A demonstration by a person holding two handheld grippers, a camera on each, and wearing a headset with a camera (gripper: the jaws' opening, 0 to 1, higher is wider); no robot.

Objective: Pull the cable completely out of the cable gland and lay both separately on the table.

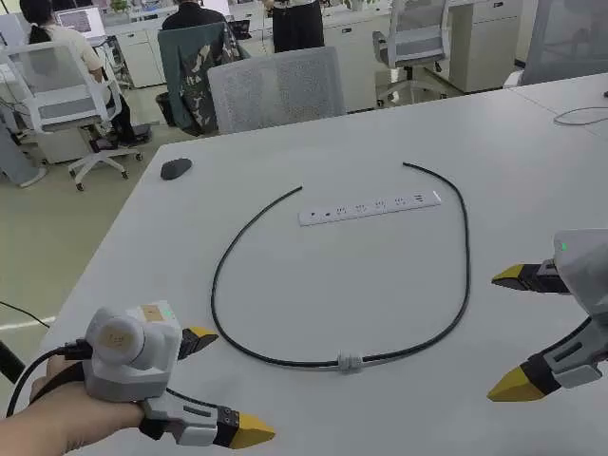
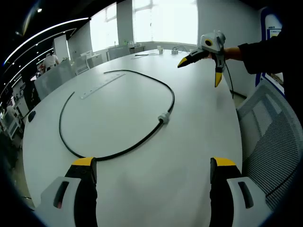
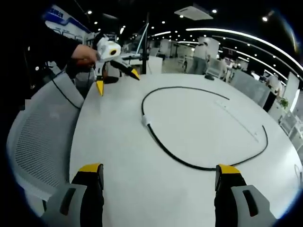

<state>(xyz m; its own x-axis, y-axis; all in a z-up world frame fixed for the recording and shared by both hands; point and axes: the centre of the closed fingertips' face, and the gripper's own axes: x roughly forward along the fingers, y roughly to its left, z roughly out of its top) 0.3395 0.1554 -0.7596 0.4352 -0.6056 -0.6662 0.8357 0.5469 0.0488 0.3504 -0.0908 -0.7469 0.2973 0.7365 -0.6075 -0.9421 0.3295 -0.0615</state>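
Observation:
A long black cable [image 1: 217, 271] lies in an open loop on the white table [image 1: 313, 285]. A small grey cable gland [image 1: 350, 362] sits on it at the loop's near side, with cable running out of both its ends. My left gripper [image 1: 228, 385] hovers open at the near left, left of the gland and apart from it. At the right edge my right gripper [image 1: 503, 332] is open too, right of the cable. In the left gripper view the gland [image 2: 164, 117] lies ahead of the wide jaws of the left gripper [image 2: 153, 162]. The right gripper view shows the gland [image 3: 145, 120] beyond the right gripper [image 3: 159, 168].
A white power strip [image 1: 370, 207] lies inside the loop, toward the far side. A dark mouse [image 1: 176, 168] rests near the table's far left edge. Mesh office chairs [image 1: 275, 90] and seated people stand beyond the table. Another thin cable [image 1: 579, 116] lies at the far right.

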